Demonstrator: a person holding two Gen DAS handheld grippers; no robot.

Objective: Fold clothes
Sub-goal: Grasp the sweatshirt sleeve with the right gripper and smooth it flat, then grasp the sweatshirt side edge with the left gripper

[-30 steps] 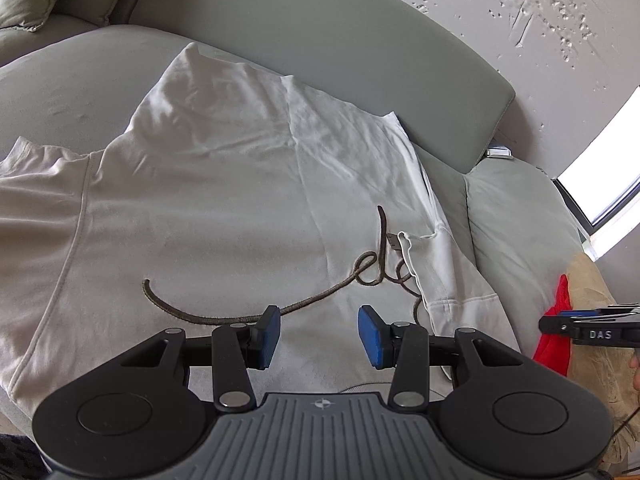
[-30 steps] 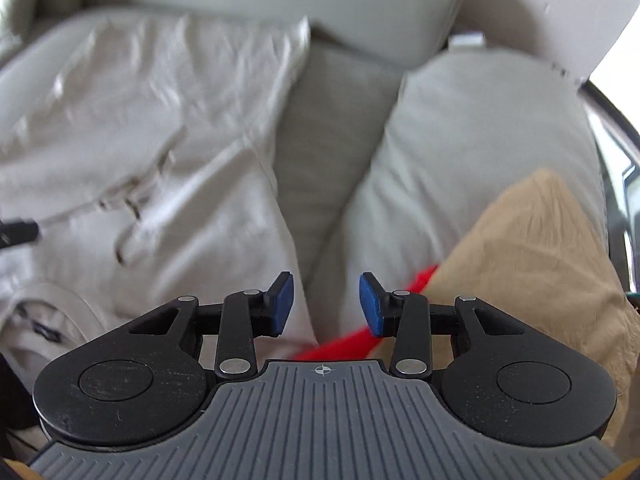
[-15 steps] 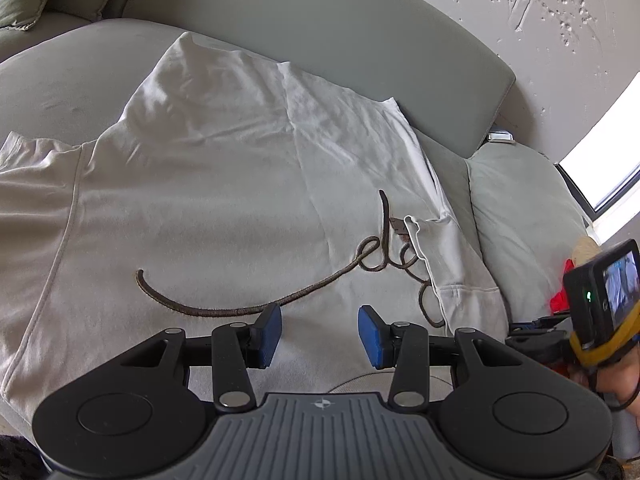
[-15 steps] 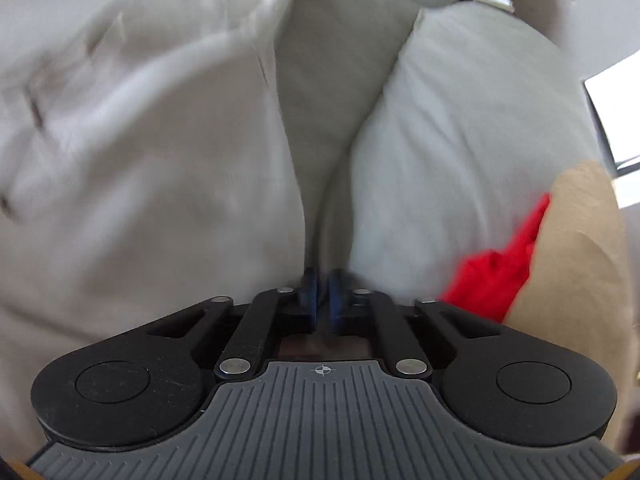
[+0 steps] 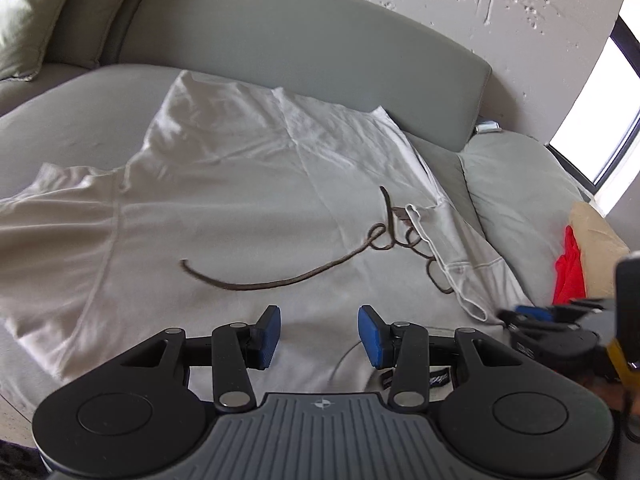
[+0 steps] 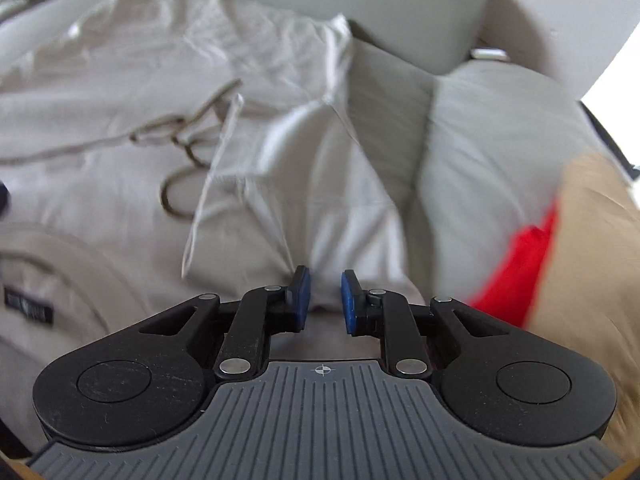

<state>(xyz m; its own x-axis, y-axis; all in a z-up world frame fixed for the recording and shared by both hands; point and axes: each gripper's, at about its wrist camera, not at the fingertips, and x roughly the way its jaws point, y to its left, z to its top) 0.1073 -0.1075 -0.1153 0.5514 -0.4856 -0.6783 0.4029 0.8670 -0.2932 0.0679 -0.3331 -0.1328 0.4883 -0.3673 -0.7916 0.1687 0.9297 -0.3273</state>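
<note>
A cream hoodie (image 5: 248,200) lies spread flat on a grey sofa, with a dark drawstring (image 5: 280,282) trailing across it. My left gripper (image 5: 318,334) is open and empty just above the hoodie's near part. My right gripper (image 6: 323,300) is partly open, its pads a small gap apart, with a fold of the hoodie's right edge (image 6: 320,216) just ahead of them; nothing is pinched. The right gripper also shows in the left wrist view (image 5: 552,320) at the hoodie's right edge. The hoodie's neck label (image 6: 28,308) lies at the lower left.
A grey sofa backrest (image 5: 304,48) runs behind the hoodie. A grey cushion (image 6: 492,140) sits right of it. A red garment (image 6: 516,268) and a tan one (image 6: 592,248) lie at the far right. A pale pillow (image 5: 28,20) sits far left.
My right gripper shut at the hoodie's right edge half a second ago and has now opened partway and pulled back. My left gripper has stayed open and drawn back slightly.
</note>
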